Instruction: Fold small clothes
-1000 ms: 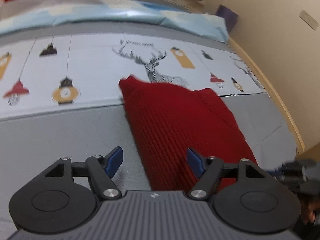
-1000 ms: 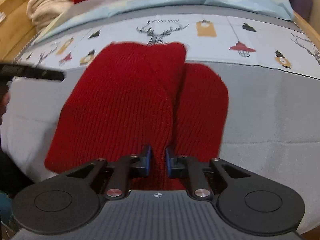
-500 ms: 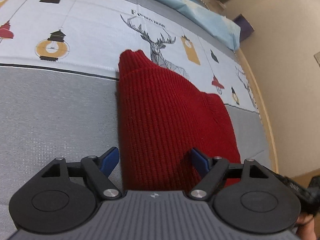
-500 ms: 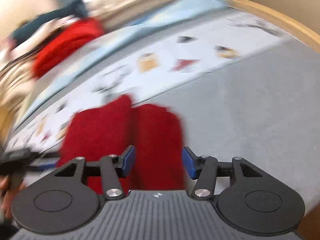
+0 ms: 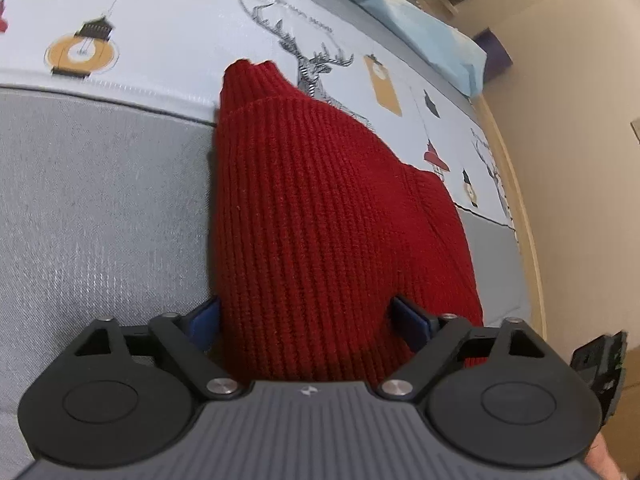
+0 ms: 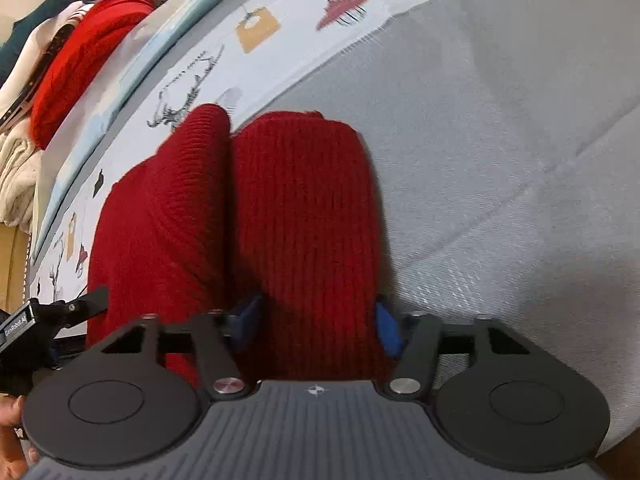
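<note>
On the grey bedcover (image 5: 92, 208), spread flat: red knitted garment (image 5: 320, 216), ribbed, folded lengthwise into two long panels side by side, far end reaching onto the pale printed band (image 5: 168, 28) with its stag and lantern drawings. Seen from the right wrist as two red lobes (image 6: 304, 216) parted by a dark crease, touching along their length.

Left gripper (image 5: 310, 322) low over the near hem, jaws spread wide, blue pads (image 5: 204, 318) one at each side of the left-hand panel; left pad just off the cloth's edge above the grey cover, right pad against the knit (pressing in or merely touching, cannot tell). Nothing pinched between them.

Right gripper (image 6: 314, 326) likewise parted, straddling the right-hand panel at its near end, one blue fingertip (image 6: 386, 330) at the outer edge by the grey cover, the other at the crease between the two panels. Cloth between the pads, not squeezed.

Left gripper's black body also in the right wrist view, at the far left margin (image 6: 52, 316), close to the garment's left edge; the right one's black housing at the right margin of the left view.

Beyond the printed band: light blue pillow edge (image 5: 404, 20), then a heap of other clothes (image 6: 76, 60), bright red knit on top of cream fabric. Wooden bed rim (image 5: 520, 200) along the right side, beige wall behind.
</note>
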`<action>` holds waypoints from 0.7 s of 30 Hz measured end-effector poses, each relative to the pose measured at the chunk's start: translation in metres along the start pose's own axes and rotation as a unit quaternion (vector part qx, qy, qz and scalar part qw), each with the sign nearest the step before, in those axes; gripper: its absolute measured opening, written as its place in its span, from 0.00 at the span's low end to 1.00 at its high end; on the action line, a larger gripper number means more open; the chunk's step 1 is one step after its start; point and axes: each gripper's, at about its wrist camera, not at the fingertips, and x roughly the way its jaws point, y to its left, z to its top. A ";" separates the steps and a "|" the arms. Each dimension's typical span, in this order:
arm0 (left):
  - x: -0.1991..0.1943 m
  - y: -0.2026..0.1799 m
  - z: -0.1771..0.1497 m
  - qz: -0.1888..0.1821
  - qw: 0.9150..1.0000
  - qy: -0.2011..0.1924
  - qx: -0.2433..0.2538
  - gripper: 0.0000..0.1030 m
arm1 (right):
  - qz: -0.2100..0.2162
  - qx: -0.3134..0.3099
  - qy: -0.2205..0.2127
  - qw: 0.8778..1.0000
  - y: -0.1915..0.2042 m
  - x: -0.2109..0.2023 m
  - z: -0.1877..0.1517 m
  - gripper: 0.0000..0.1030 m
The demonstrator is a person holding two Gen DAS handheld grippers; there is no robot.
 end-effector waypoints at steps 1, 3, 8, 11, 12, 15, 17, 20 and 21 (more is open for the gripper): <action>-0.004 -0.003 0.000 0.004 1.000 -0.005 0.016 0.79 | -0.006 -0.011 -0.006 1.000 0.006 0.000 0.001 0.43; -0.012 -0.011 -0.001 0.012 0.999 -0.019 0.044 0.65 | -0.021 -0.036 -0.021 0.999 0.017 -0.004 0.001 0.34; -0.048 -0.025 0.000 0.042 0.990 -0.070 0.114 0.57 | 0.005 -0.023 -0.052 0.998 0.036 -0.005 0.010 0.13; -0.072 -0.027 0.004 0.072 0.980 -0.105 0.150 0.55 | 0.033 -0.036 -0.051 0.998 0.058 0.001 0.008 0.12; -0.081 -0.025 0.007 0.078 0.978 -0.115 0.155 0.55 | 0.036 -0.044 -0.051 0.997 0.069 0.006 0.007 0.12; -0.109 -0.014 0.019 0.096 0.971 -0.144 0.163 0.52 | 0.053 -0.052 -0.046 0.996 0.097 0.018 0.006 0.12; -0.126 -0.004 0.026 0.110 0.967 -0.160 0.164 0.50 | 0.066 -0.060 -0.046 0.995 0.116 0.026 0.005 0.12; -0.158 0.012 0.036 0.135 0.954 -0.205 0.171 0.41 | 0.075 -0.085 -0.052 0.992 0.146 0.037 0.004 0.12; -0.170 0.017 0.037 0.141 0.949 -0.226 0.171 0.44 | 0.072 -0.093 -0.053 0.992 0.156 0.041 0.003 0.12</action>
